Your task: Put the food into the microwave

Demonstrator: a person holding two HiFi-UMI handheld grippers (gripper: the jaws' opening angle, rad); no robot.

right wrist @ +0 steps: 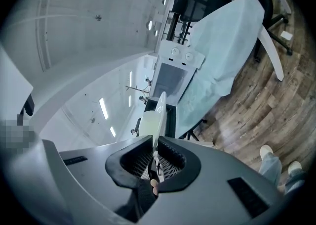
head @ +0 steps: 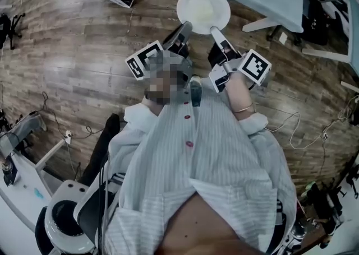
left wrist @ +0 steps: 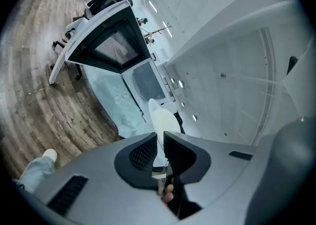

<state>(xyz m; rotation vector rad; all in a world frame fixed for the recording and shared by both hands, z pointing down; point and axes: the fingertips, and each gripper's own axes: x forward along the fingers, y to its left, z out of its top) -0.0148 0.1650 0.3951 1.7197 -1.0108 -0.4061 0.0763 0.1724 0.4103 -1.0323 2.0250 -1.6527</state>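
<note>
Left gripper (head: 186, 26) and right gripper (head: 215, 29) clenched on opposite rims of white plate (head: 222, 17), pale food (head: 201, 8) on it, above floor. Microwave (right wrist: 173, 78) far ahead. Advice: plate level, hands moving together

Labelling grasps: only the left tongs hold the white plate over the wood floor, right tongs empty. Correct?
Not quite. The right tongs aren't empty: they are shut on the rim of the white plate too, as the right gripper view shows. The left tongs grip the opposite rim, over the wood floor.
</note>
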